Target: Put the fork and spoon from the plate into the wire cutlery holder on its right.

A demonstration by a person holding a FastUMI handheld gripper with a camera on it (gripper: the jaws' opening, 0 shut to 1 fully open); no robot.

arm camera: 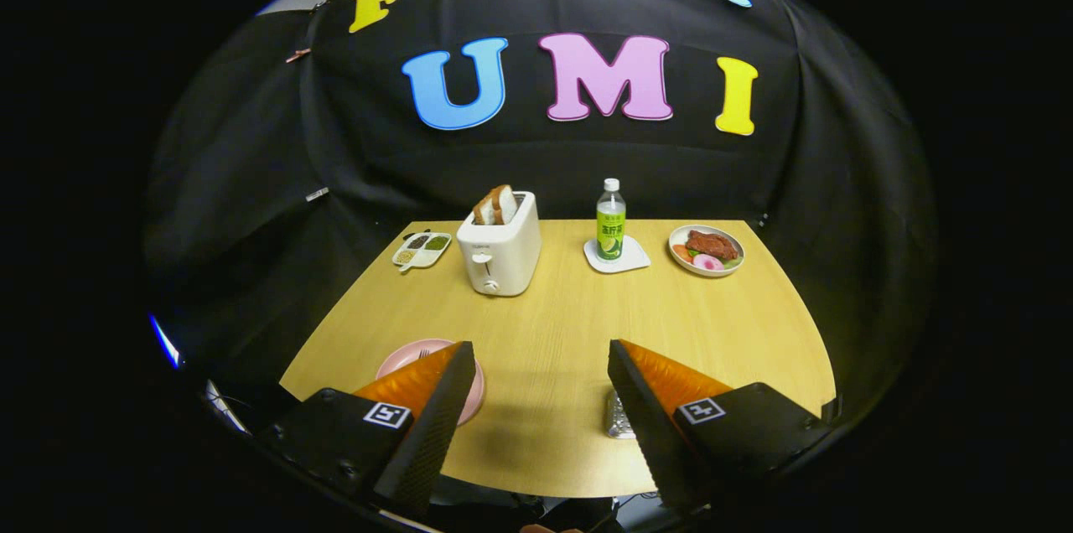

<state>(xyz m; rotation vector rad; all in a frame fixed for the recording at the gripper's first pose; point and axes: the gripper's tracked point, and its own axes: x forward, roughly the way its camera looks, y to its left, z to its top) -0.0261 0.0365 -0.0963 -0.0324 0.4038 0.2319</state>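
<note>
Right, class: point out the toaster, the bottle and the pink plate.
Toaster (500,252): gripper view, front wall.
Bottle (611,225): gripper view, its label.
Pink plate (411,353): gripper view, bare rim beside the open claw's (541,365) finger.

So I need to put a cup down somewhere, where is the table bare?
Bare wood lies between the open gripper fingers, running up to the toaster and bottle. The back row is crowded: sauce tray, toaster, bottle, food plate. The pink plate sits behind the left finger.

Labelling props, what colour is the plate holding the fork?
Pink plate, gripper view, behind the open gripper's finger.
</note>
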